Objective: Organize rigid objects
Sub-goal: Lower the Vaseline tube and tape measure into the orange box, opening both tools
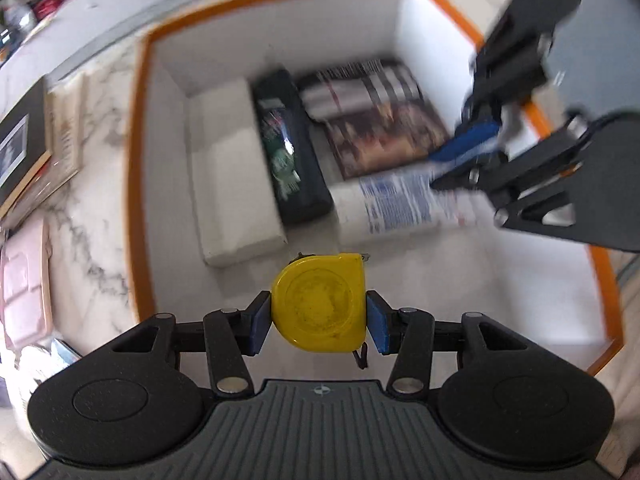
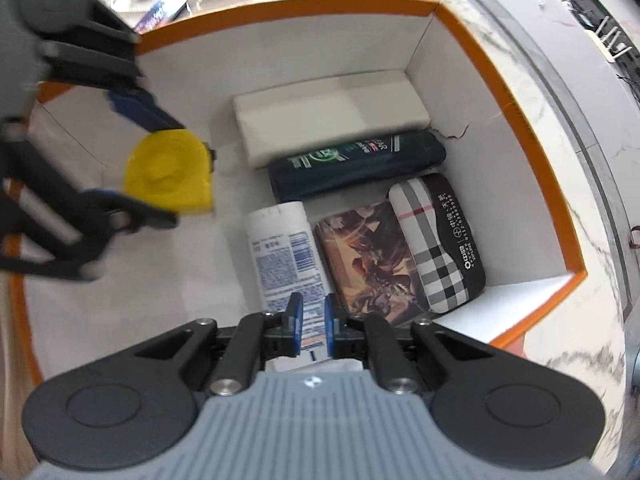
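Note:
My left gripper (image 1: 319, 316) is shut on a yellow tape measure (image 1: 320, 304) and holds it over the white box with an orange rim (image 1: 140, 184). The tape measure also shows in the right wrist view (image 2: 170, 172), between the left gripper's fingers (image 2: 136, 110). My right gripper (image 2: 311, 320) hangs over the white bottle (image 2: 286, 248) lying in the box, jaws a narrow gap apart with nothing between them. It shows blurred at the right of the left wrist view (image 1: 468, 152).
In the box lie a white block (image 2: 332, 112), a dark green bottle (image 2: 356, 164), a picture card box (image 2: 368, 260) and a plaid case (image 2: 440, 244). The box's left half has bare floor (image 2: 140, 280). Books and clutter sit on the marble counter (image 1: 88, 200) beyond.

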A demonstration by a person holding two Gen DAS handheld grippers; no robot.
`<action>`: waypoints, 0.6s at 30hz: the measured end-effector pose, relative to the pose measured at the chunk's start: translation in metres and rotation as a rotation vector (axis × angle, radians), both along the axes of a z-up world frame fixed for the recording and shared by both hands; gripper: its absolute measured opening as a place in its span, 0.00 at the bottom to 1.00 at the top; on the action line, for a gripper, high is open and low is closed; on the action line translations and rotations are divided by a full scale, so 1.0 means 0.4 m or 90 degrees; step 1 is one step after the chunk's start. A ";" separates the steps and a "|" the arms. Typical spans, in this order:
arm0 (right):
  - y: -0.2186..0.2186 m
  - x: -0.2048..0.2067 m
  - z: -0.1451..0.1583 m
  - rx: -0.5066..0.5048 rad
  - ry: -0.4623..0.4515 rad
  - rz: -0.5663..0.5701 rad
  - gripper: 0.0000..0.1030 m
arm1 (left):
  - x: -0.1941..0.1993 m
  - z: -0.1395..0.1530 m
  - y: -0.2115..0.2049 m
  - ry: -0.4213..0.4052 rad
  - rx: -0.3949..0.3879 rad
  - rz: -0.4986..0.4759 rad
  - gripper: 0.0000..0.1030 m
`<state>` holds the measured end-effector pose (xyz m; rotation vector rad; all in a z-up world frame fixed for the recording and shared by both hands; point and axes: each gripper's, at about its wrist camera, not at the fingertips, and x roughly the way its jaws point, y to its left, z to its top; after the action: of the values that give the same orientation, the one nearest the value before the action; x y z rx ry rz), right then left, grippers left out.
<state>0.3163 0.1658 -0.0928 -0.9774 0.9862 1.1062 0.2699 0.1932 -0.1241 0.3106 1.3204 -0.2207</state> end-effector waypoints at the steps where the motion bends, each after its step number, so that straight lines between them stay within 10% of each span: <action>1: -0.004 -0.009 0.003 0.007 -0.001 0.001 0.10 | 0.003 -0.009 -0.010 0.001 0.020 -0.007 0.55; 18: -0.043 0.010 -0.009 0.065 0.017 -0.028 0.10 | 0.069 -0.096 0.011 0.030 0.041 0.139 0.60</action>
<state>0.3203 0.1487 -0.0964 -0.8563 0.9586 1.1248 0.2974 0.1977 -0.1626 0.2150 1.3981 -0.0015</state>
